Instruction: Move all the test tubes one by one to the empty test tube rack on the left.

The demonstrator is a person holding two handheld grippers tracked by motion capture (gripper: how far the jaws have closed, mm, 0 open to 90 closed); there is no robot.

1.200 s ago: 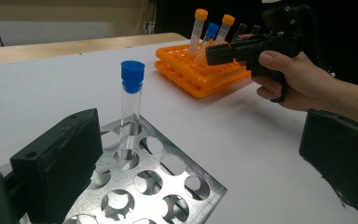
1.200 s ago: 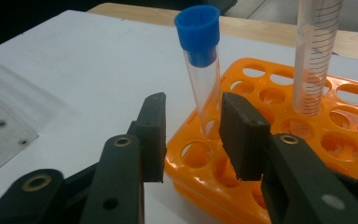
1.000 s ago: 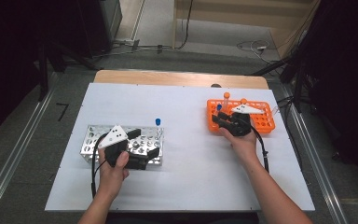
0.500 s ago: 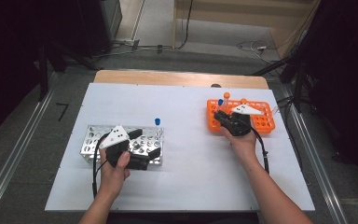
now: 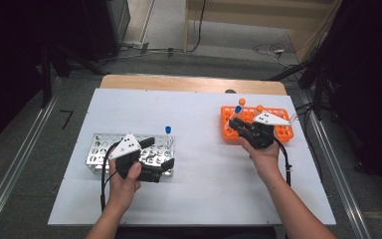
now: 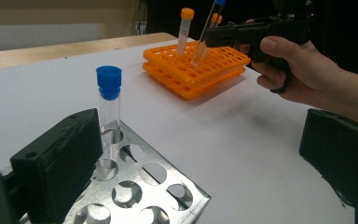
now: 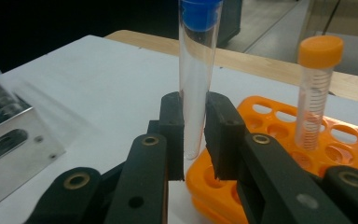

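Observation:
My right gripper [image 7: 194,135] is shut on a clear tube with a blue cap [image 7: 196,70], held upright by its lower part. The tube's tip hangs just over the near corner of the orange rack [image 7: 354,154]. In the high view this gripper [image 5: 236,124] and its tube [image 5: 238,109] are at the left end of the orange rack [image 5: 284,135]. My left gripper [image 6: 200,163] is open over the metal rack [image 6: 135,196], its jaws wide apart. One blue-capped tube [image 6: 109,107] stands in that rack beside the left jaw, untouched.
Two orange-capped tubes [image 5: 241,102] [image 5: 259,108] stand in the orange rack. The metal rack [image 5: 95,149] lies at the left of the white tabletop [image 5: 199,164], with bare board between the racks. A wooden strip [image 5: 189,83] borders the far edge.
My right gripper has risen a little with the blue-capped tube, drawing it up out of the orange rack. The left gripper has stayed where it was.

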